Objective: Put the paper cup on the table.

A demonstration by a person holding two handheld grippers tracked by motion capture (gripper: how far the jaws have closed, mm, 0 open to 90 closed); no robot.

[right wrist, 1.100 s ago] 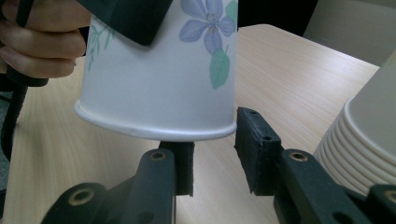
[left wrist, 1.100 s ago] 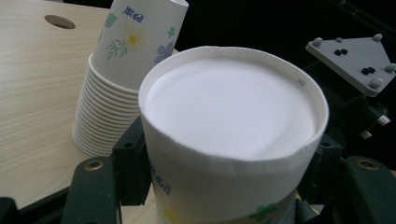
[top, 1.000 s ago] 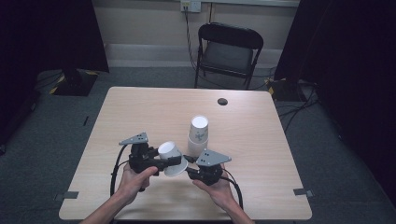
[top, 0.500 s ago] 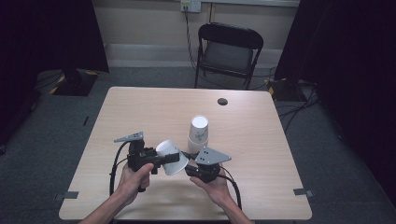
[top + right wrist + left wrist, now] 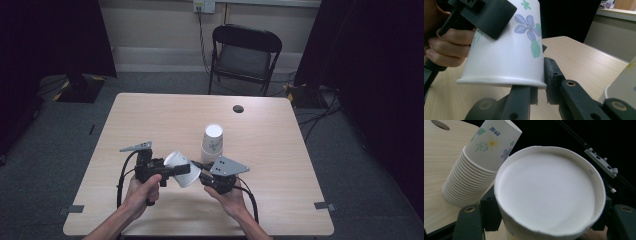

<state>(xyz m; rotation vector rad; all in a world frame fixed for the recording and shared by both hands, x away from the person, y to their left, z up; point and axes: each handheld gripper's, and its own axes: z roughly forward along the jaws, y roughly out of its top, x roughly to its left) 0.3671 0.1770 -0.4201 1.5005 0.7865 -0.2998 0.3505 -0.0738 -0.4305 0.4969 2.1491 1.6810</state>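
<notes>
Firstly, left of the cup stack [image 5: 212,141] and nearer the person, held the left gripper [image 5: 169,169] level above the tabletop [image 5: 150,115]. Had its jaws just eased apart, spread on either side of the paper cup [image 5: 185,172]. Carried that cup on its side in the air, just near of the stack and apart from it, flowered wall up. Directly near of the stack, held the right gripper [image 5: 200,176], jaws just drawn closer, pinching the cup's rim wall, one jaw inside and one outside.
</notes>
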